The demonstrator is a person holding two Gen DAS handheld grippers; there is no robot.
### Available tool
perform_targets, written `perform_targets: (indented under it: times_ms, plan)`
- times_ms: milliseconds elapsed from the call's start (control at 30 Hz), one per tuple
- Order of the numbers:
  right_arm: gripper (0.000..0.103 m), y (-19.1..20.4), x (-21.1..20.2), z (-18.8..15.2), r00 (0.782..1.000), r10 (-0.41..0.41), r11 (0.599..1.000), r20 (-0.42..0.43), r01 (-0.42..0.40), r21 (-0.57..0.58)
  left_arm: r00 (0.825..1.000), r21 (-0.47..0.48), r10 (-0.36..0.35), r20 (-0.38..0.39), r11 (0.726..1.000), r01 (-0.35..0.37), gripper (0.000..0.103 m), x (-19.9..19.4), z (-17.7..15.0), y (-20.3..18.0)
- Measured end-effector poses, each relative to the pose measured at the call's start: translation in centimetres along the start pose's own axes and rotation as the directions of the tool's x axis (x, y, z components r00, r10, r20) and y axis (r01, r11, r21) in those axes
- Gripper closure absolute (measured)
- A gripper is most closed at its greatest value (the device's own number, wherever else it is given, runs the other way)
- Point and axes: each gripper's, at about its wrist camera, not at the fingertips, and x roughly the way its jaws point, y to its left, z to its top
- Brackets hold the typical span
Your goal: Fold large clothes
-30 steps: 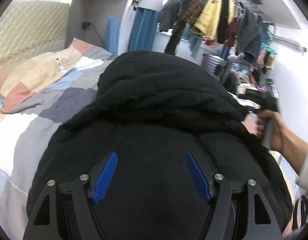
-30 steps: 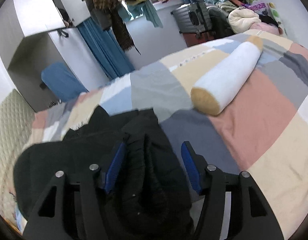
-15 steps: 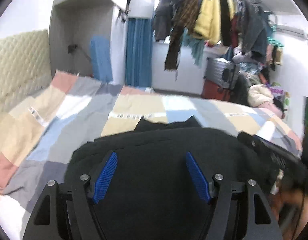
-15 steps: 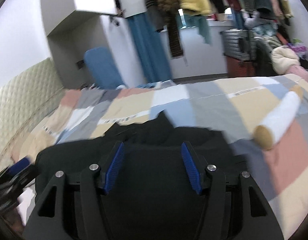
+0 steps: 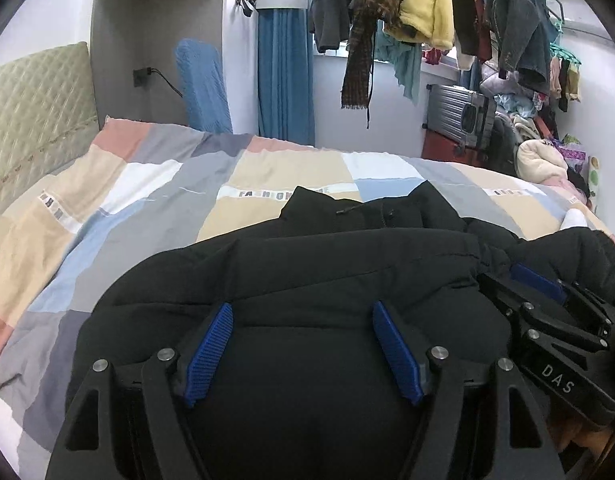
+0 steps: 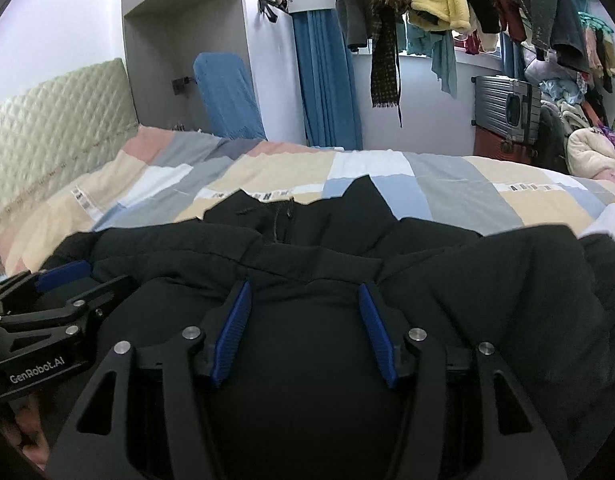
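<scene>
Left gripper [image 5: 301,350], right gripper [image 6: 305,330]: both spread wide over black jacket [image 5: 347,264], apparently pressing it.

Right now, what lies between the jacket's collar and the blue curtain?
Only patchwork bedspread between the jacket collar and the curtain; both wrist views show it.

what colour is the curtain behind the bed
Blue curtain, plain, clearest in the left wrist view.

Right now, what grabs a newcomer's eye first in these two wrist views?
The bulky black jacket fills the foreground, lying on the patchwork bedspread, with the left gripper and right gripper open over it, side by side. Behind, hanging clothes crowd a rail beside a silver suitcase.
</scene>
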Motion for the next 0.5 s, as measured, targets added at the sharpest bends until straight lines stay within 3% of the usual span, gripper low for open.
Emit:
perform_targets:
  times_ms: [300,500]
  plan:
    - [0.049,-0.4,0.1,-0.8,0.998,-0.049,0.998,0.031,0.05,-0.049,1.0,0.05,0.016,0.014,0.999,-0.017,0.025,0.5,-1.1,0.4]
    - [0.062,-2.2,-1.3,-1.1,0.998,-0.047,0.996,0.034,0.049,-0.068,1.0,0.055,-0.003,0.017,0.998,0.002,0.025,-0.7,-2.0,2.2]
